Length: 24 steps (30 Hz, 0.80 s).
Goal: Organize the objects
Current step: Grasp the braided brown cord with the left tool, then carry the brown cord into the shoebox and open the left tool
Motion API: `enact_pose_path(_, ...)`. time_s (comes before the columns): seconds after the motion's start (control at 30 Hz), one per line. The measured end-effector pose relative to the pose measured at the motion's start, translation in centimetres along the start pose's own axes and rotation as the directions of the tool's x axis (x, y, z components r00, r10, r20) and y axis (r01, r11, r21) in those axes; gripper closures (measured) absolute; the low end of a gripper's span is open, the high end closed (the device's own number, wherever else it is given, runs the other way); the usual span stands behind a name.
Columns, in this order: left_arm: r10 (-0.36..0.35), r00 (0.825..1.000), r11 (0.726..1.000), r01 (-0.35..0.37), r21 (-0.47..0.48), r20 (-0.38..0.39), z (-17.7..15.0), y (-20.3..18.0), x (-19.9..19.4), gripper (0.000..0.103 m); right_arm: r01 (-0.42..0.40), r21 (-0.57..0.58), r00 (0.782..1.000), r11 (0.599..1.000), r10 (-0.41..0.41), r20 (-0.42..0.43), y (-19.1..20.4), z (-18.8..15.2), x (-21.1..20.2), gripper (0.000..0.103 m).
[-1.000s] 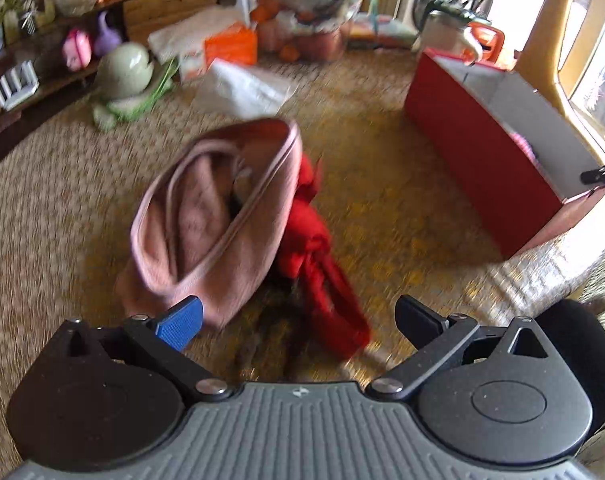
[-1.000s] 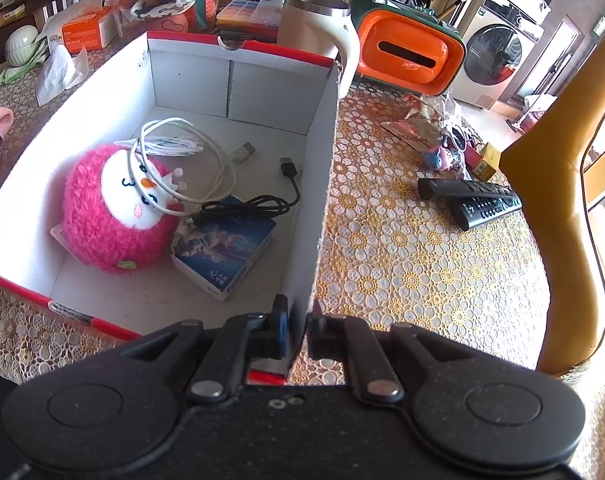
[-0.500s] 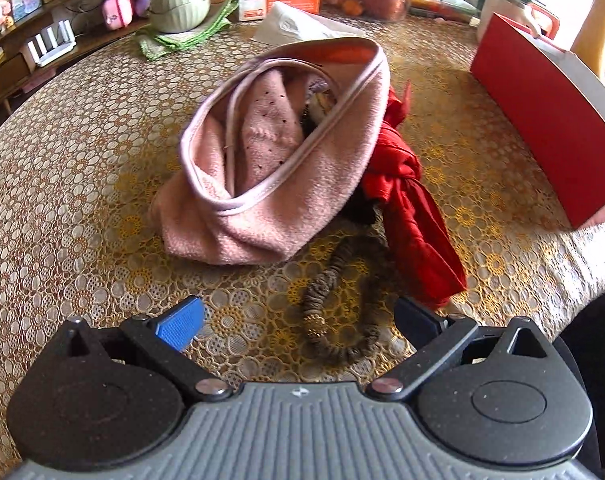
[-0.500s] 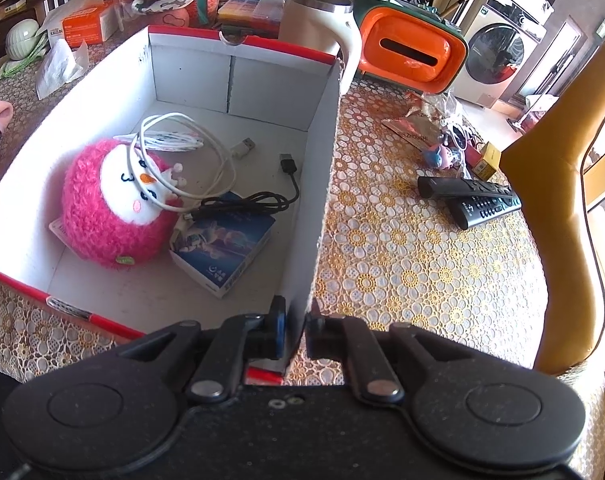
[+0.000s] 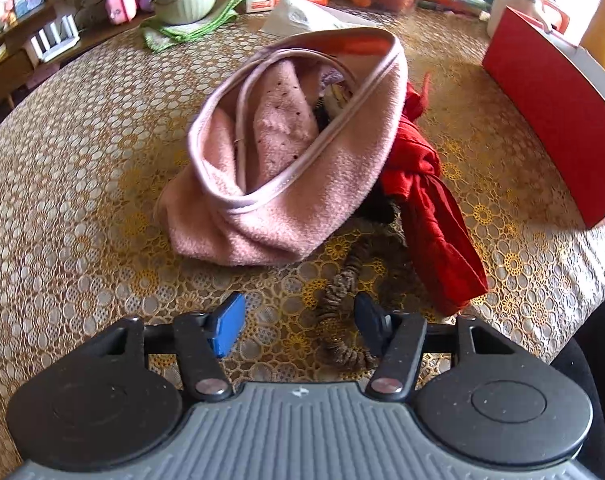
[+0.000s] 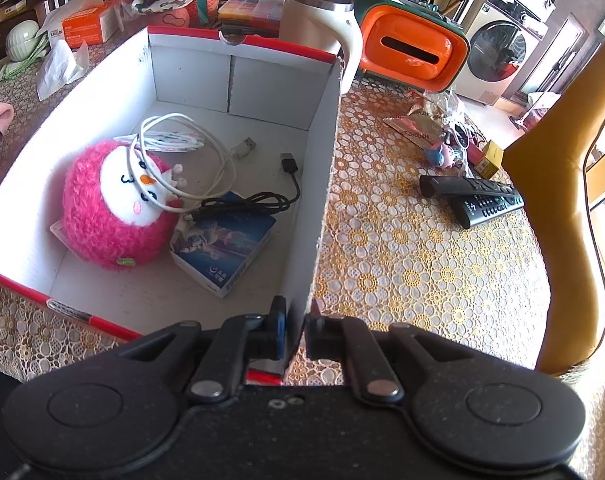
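Left tongs (image 5: 298,322): jaws apart, holding nothing, low over the tabletop (image 5: 82,200), which has a gold floral lace cover. A brown ruched hair tie (image 5: 338,308) lies between the fingertips, nearer the right one; contact can't be confirmed.

Left view only: a fuzzy pink fleece bag (image 5: 302,168), mouth open with pale piping on the rim, slumped on the tabletop. A knotted red cloth (image 5: 426,200) lies against its right side. The hair tie runs from under the bag toward the tongs. The box (image 5: 554,120) shows only its red outer wall at right.

Right tongs (image 6: 294,330): clamped on the box's (image 6: 322,152) near right wall, one finger inside, one outside.

Right view only: the box interior, white cardboard with a red rim. Inside are a round shaggy pink plush toy (image 6: 114,208) with a white face, a coiled white cable (image 6: 186,152) draped over it, a black cable (image 6: 258,200) and a flat blue carton (image 6: 226,240). Outside, on the right: two black remotes (image 6: 478,196), an orange-and-green case (image 6: 414,52) and a cream kettle (image 6: 322,20).
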<state>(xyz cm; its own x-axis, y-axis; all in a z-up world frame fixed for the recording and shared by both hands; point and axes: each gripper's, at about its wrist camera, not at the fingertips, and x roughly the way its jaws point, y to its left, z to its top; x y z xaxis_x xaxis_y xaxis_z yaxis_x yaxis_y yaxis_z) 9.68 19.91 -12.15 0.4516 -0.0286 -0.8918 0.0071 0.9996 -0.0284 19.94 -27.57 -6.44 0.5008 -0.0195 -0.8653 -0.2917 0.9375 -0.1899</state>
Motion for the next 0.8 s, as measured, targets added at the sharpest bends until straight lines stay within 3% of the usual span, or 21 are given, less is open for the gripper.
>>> enact_pose_path(0.3,-0.007,1.000,0.997,0.009,0.081,-0.024,0.5,-2.1,0.0,0.094,0.001,-0.001,1.000,1.000,-0.001,0.003,0.0,0.0,0.0,0.095)
enact_pose_path(0.5,-0.025,0.998,0.998,0.028,0.051,-0.054,0.8,-2.4,-0.7,0.095,0.004,-0.006,1.000,1.000,-0.004,0.006,0.1,0.0,-0.1,0.095)
enact_pose_path(0.8,-0.066,0.998,0.997,0.064,0.049,0.025,1.9,-3.2,-4.8,0.095,-0.003,-0.001,1.000,1.000,0.003,0.016,0.1,-0.1,-0.2,0.095)
